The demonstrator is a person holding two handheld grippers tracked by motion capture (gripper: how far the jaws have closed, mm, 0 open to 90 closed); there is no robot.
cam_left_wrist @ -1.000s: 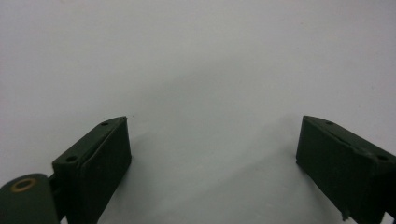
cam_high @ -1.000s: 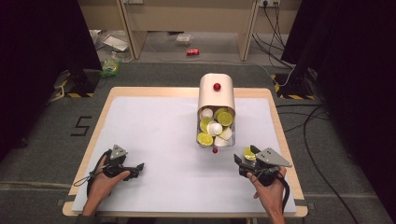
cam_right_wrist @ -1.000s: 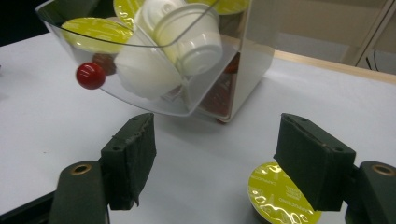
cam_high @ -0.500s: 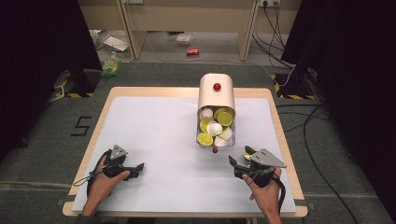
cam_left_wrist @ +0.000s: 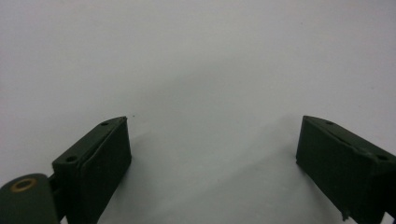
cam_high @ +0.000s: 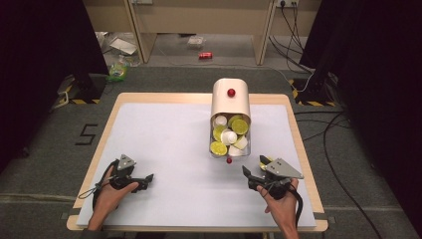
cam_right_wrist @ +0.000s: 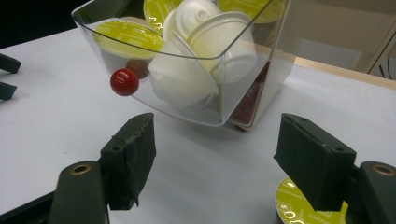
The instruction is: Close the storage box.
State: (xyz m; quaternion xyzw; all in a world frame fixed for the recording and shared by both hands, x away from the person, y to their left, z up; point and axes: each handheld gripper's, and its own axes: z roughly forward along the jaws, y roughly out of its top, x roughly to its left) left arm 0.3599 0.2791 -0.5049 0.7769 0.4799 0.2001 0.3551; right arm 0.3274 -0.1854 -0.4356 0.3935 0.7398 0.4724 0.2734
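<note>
right gripper point(cam_right_wrist: 212, 154) hovering, jaws apart, nothing between; left gripper point(cam_high: 144, 178) resting apart too | green capsule point(cam_right_wrist: 301, 205) lying just beside the right jaw, near the clear drawer point(cam_right_wrist: 273, 70) | risk: jaw nudging capsule away; bumping drawer

The right claw point(cam_high: 254, 175) has drawn back from the yellow capsule point(cam_right_wrist: 303, 205), toward the table's near edge.

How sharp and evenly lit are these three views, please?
High view: soft overall, table bright, surroundings dark. Left gripper view: blank white surface, jaws slightly blurred, soft shadow between them. Right gripper view: clear drawer of capsules fairly sharp with faint glare on its rim; the near green capsule is blurred.
</note>
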